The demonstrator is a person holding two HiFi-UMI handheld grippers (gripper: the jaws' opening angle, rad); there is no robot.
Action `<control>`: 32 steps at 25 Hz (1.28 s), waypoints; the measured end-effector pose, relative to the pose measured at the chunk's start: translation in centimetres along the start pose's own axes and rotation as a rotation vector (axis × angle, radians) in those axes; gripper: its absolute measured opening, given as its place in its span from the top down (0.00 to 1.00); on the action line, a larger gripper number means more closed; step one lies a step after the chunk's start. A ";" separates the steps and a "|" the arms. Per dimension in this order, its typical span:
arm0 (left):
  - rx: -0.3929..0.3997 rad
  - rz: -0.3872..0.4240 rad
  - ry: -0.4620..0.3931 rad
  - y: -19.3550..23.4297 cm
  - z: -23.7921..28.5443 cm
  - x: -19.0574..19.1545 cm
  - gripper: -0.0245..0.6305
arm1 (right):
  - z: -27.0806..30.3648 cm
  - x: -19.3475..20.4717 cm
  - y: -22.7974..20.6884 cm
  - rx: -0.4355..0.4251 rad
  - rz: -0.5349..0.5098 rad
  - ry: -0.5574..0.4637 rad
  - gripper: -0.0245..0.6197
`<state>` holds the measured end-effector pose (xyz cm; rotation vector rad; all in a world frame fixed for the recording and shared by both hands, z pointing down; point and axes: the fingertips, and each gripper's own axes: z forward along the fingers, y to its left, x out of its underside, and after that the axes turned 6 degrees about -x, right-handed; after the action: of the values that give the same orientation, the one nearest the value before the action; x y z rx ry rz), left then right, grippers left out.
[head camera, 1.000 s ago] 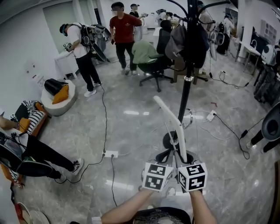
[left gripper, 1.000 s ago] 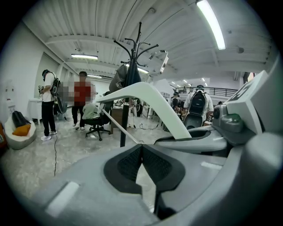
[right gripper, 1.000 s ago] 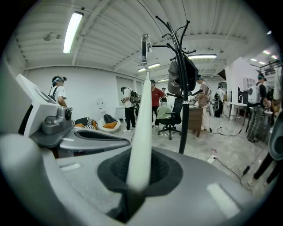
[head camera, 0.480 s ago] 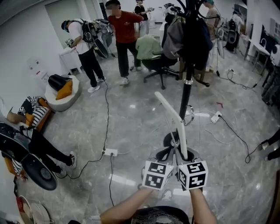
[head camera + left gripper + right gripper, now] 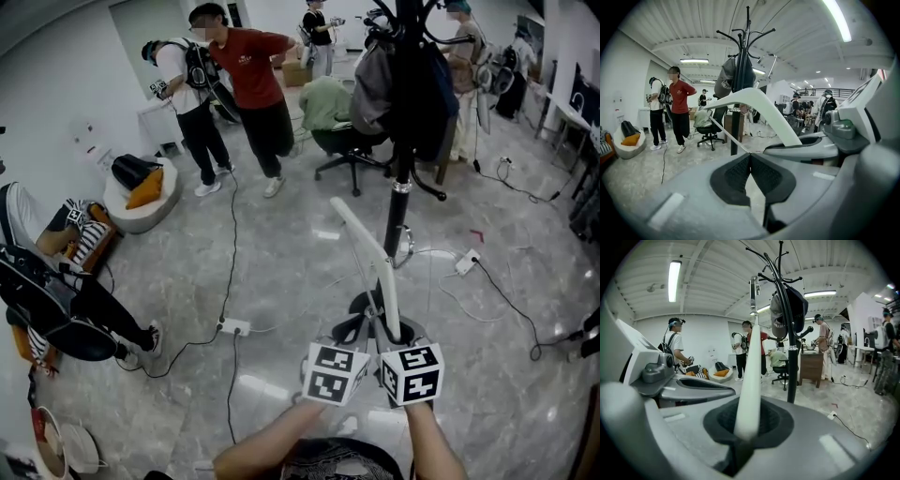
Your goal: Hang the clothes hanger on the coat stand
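Head view: left gripper [image 5: 361, 330] and right gripper [image 5: 394, 333] side by side, white hanger [image 5: 370, 248] sticking up and forward from both; coat stand [image 5: 401, 187] just beyond. Left gripper view: jaws pinched on the hanger's thin bar. Right gripper view: jaws clamped on its thick arm, stand ahead, slightly right.

Glossy grey marble floor [image 5: 281, 272], white walls [image 5: 56, 84], a ribbed ceiling [image 5: 717, 268] with tube lights [image 5: 674, 280], and a black office chair [image 5: 349, 165].
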<state>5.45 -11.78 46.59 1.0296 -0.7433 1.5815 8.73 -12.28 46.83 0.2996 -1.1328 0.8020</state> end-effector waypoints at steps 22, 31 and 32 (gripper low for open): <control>0.062 -0.009 0.007 4.1 6.8 -2.6 0.96 | 6.2 -3.0 -3.8 0.048 -0.004 0.031 0.91; 0.100 -0.002 0.007 6.9 10.7 -3.9 0.96 | 10.1 -4.4 -5.8 0.089 0.012 0.033 0.91; 0.104 0.000 0.007 7.2 11.0 -4.1 0.96 | 10.5 -4.5 -6.0 0.093 0.014 0.034 0.91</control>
<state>1.47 -24.87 48.02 1.0987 -0.6625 1.6368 4.91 -24.49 48.28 0.3543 -1.0690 0.8706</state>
